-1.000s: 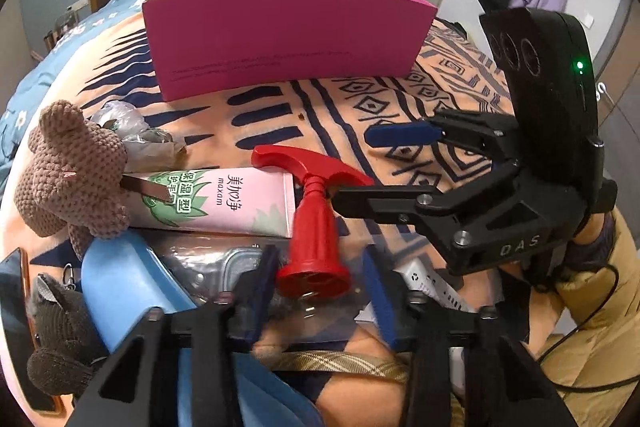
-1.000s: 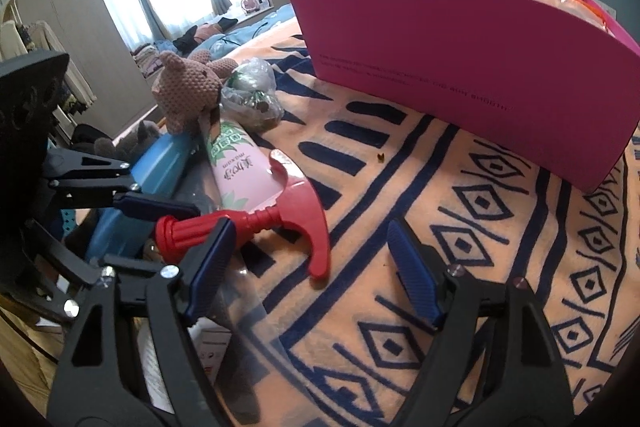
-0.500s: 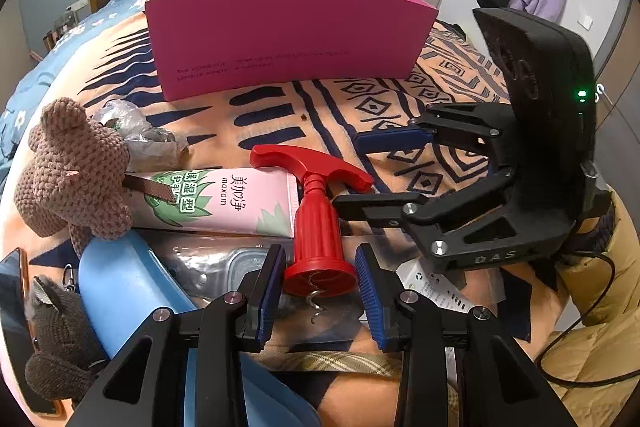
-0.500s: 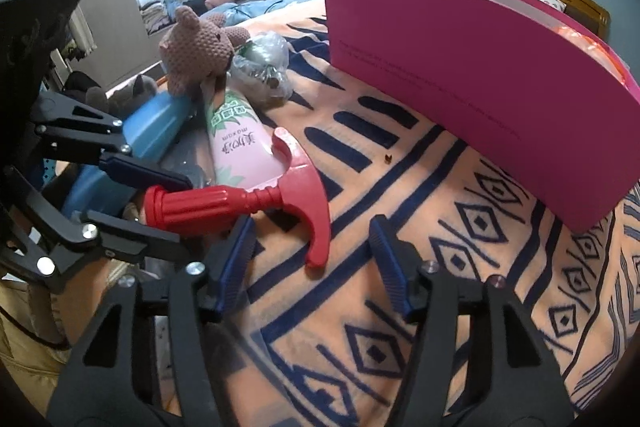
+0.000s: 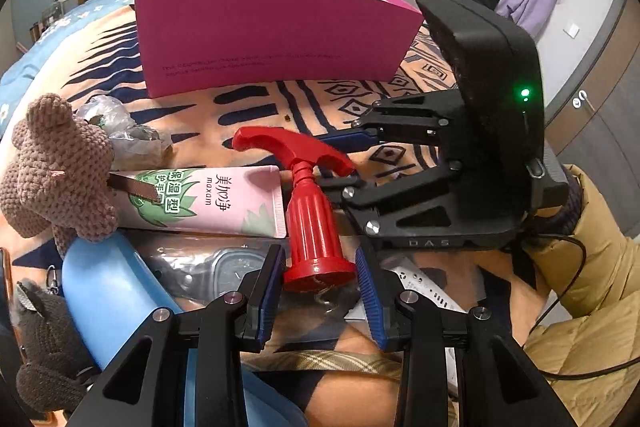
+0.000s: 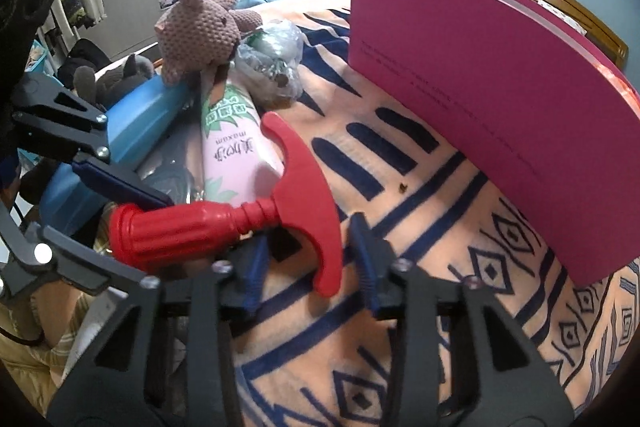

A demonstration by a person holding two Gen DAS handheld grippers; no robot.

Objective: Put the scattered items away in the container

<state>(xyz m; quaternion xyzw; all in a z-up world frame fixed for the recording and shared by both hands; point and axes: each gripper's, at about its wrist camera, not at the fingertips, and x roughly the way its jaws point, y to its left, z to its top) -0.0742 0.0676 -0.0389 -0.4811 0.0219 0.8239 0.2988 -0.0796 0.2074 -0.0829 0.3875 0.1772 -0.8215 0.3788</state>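
Left wrist view: left gripper (image 5: 318,293) now closer around the flared base of the red corkscrew (image 5: 306,201) than a second ago, blue pads (image 5: 269,289) narrowed from wide apart to just beside the base, contact not certain. Right gripper (image 6: 308,265) moved in from open bedspread to straddle the T-handle, jaws still parted, one handle tip poking down between them. Corkscrew lying on the patterned bedspread (image 6: 420,227), shaft touching the pink cream tube (image 5: 208,201). Pink container (image 5: 272,35) upright farther back, bare striped blanket between it and the clutter. Crowded on the near left: brown knitted bear (image 5: 56,167), crinkled plastic bag (image 5: 120,129), blue object (image 5: 108,291), all close together. Corkscrew's metal spiral barely visible under the base. Clear packet beneath the grippers blurred, contents unreadable. Container's inside mostly hidden behind its front wall.
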